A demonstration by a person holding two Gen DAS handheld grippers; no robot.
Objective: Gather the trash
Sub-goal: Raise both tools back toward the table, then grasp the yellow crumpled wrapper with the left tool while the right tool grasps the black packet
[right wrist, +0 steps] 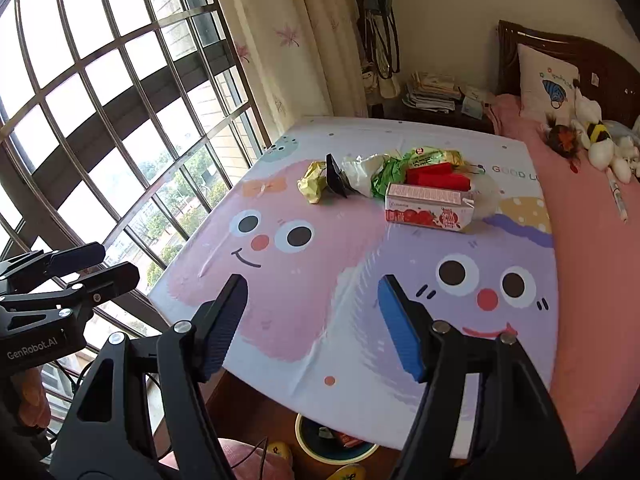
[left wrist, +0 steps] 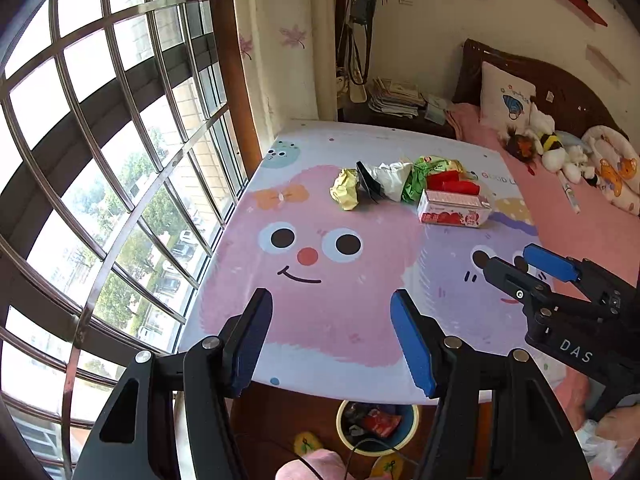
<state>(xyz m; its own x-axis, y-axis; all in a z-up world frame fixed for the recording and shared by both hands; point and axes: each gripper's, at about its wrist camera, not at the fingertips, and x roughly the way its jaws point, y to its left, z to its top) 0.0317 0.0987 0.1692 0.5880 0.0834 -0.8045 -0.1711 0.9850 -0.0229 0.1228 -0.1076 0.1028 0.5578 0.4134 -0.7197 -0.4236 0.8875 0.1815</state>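
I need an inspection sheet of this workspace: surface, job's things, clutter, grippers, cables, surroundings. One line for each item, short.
Surface: cartoon-print mat laid over the bed, flat, mostly bare near the grippers.
Job's things: trash pile at the far side: yellow wrapper, black packet, white bag, green wrapper, red packs, juice carton lying on its side. Waste bin on the floor, already holding some trash.
Clutter: nothing seen on the mat besides the trash.
Grippers: left gripper and right gripper above the mat, jaws apart, empty.
Cables: thin black cable near the bin.
Surroundings: barred window, curtain, plush toys on pink bedding.
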